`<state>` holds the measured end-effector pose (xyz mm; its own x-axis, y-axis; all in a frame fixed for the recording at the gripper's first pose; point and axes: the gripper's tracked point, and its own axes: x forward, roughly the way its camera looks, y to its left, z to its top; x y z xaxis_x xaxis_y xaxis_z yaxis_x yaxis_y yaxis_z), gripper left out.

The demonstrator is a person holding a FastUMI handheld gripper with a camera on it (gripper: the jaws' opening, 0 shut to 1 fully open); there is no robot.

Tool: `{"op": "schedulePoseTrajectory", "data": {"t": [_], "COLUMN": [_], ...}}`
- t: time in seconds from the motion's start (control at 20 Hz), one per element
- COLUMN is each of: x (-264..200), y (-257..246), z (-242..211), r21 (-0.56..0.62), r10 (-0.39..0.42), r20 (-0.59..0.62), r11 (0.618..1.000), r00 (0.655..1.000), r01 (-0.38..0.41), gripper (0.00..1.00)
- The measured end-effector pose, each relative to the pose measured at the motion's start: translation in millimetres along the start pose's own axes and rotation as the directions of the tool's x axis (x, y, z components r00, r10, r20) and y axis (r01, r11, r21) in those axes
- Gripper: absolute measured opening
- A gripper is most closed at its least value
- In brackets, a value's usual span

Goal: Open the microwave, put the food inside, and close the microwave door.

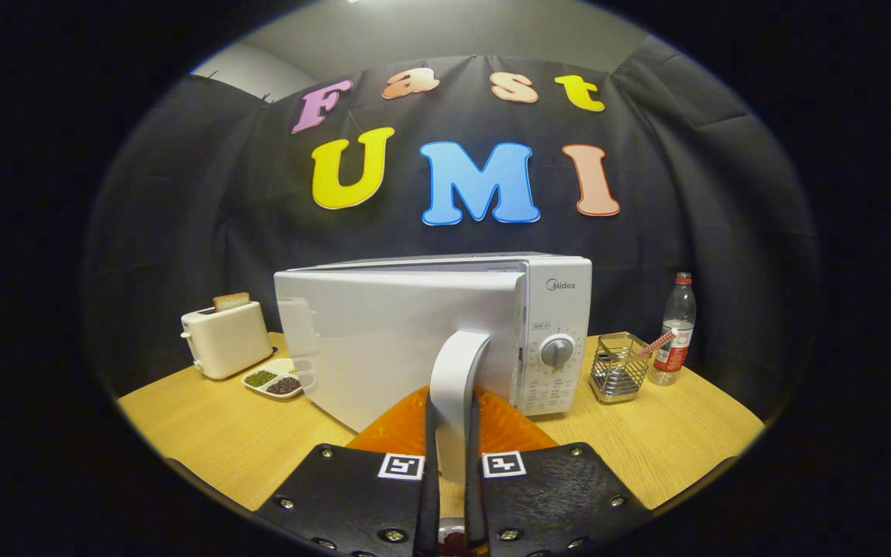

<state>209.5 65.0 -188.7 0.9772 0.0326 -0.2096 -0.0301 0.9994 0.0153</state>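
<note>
A white microwave [554, 325] stands on the wooden table [213, 433], its control panel with a round dial [558, 352] facing me. Its door [384, 340] is swung partly out toward me. The door's white curved handle [453, 387] runs down between my two fingers. My gripper [452, 483] is shut on that handle, a finger pressing on each side. An orange mat [507, 425] lies on the table under the door and just ahead of my fingers. I cannot make out the inside of the microwave from here.
Left of the microwave stand a cream toaster [225, 339] with a slice of bread [230, 301] and a divided dish [275, 379] of dark and green food. To the right are a wire basket [617, 370] and a plastic bottle [674, 329].
</note>
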Motion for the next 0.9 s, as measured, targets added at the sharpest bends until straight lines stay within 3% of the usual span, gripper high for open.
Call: {"op": "schedulePoseTrajectory", "data": {"t": [0.4, 0.9], "x": [-60.5, -96.1], "y": [74.4, 180.2], "z": [-10.8, -22.0], "r21": [0.021, -0.080], "r10": [0.077, 0.116], "r20": [0.030, 0.104], "r11": [0.997, 0.991], "r00": [0.997, 0.988], "r01": [-0.078, -0.108], "gripper": [0.13, 0.12]}}
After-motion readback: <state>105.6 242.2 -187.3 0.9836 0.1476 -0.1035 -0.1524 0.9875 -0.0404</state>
